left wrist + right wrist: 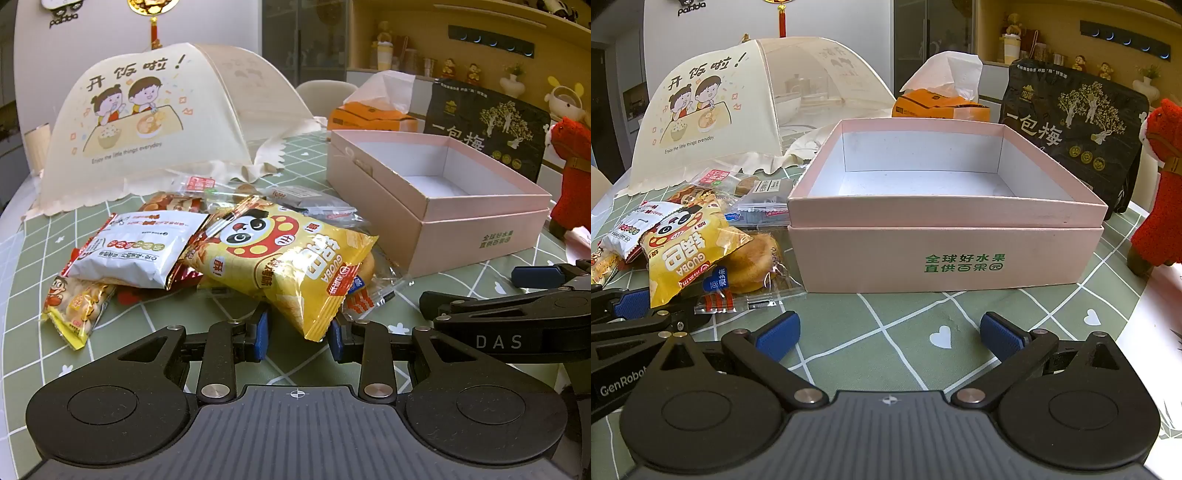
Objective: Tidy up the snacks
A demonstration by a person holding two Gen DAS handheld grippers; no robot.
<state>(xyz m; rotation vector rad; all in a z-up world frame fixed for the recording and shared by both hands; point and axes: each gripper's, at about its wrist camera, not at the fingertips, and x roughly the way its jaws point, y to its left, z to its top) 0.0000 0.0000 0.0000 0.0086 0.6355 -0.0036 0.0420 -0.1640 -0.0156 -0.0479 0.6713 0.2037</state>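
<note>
A yellow panda snack bag (291, 254) lies on top of a pile of snacks on the green checked tablecloth. My left gripper (299, 334) has its blue pads close on either side of the bag's near corner and holds it. A white packet (136, 251) and a small yellow packet (77, 306) lie to the left of the bag. A wrapped round bun (750, 262) sits under the bag (694, 251). The empty pink box (945, 210) stands to the right of the pile. My right gripper (890, 334) is wide open over bare cloth in front of the box, with nothing between its fingers.
A cream mesh food cover (129, 122) stands behind the pile. Behind the box are an orange tissue box (938, 103) and a large black bag (1071, 122). A red plush toy (1160, 184) stands at the right edge. More small packets (306, 195) lie at the pile's back.
</note>
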